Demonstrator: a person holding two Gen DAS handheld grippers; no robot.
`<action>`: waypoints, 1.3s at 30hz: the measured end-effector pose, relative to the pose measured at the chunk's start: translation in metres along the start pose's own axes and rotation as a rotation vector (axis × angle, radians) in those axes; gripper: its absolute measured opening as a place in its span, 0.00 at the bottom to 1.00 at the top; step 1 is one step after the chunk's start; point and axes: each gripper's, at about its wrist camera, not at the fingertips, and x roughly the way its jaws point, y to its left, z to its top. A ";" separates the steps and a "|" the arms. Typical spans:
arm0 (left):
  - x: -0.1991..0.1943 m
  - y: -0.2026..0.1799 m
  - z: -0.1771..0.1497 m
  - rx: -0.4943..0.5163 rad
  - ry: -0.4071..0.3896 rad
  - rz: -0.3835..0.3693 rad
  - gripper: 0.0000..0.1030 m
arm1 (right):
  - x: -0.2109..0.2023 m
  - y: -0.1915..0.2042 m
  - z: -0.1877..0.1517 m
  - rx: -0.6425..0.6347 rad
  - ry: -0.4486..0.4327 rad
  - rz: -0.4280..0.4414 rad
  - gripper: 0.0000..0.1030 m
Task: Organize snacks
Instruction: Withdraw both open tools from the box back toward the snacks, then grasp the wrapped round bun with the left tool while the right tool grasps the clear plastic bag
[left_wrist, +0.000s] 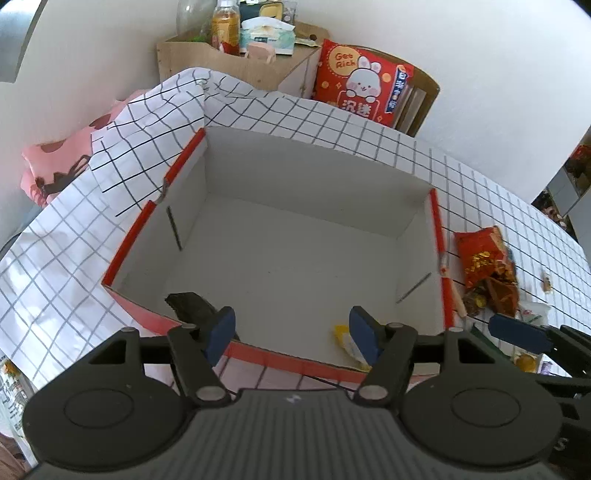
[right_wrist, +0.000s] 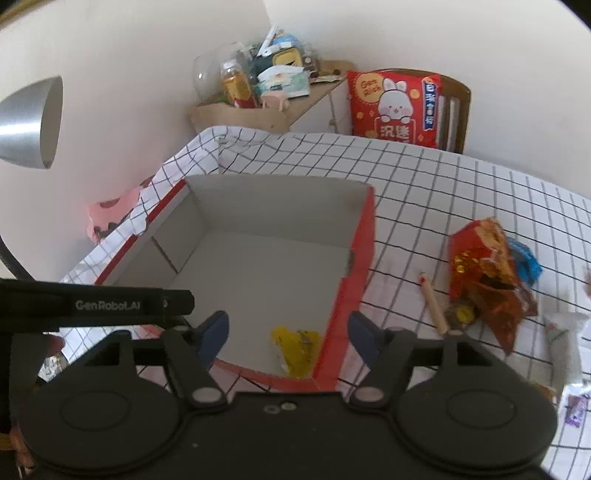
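Note:
A red box with a white inside stands open on the checked tablecloth. A dark snack packet lies in its near left corner and a yellow packet near its front right corner. My left gripper is open and empty over the box's front edge. My right gripper is open and empty above the box's near right corner. A red and gold snack bag lies right of the box, with a blue packet behind it.
A thin stick snack lies between box and red bag. Small wrapped items lie at the far right. A red rabbit cushion and a wooden shelf of clutter stand at the back. A metal lamp shade hangs left.

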 end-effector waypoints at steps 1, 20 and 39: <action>-0.003 -0.003 -0.001 0.002 -0.005 -0.007 0.66 | -0.005 -0.002 -0.001 0.003 -0.007 0.004 0.74; -0.048 -0.114 -0.034 0.149 -0.116 -0.209 1.00 | -0.099 -0.087 -0.047 0.145 -0.111 -0.049 0.98; 0.021 -0.242 -0.084 0.349 -0.007 -0.172 1.00 | -0.124 -0.214 -0.091 0.146 -0.101 -0.296 0.95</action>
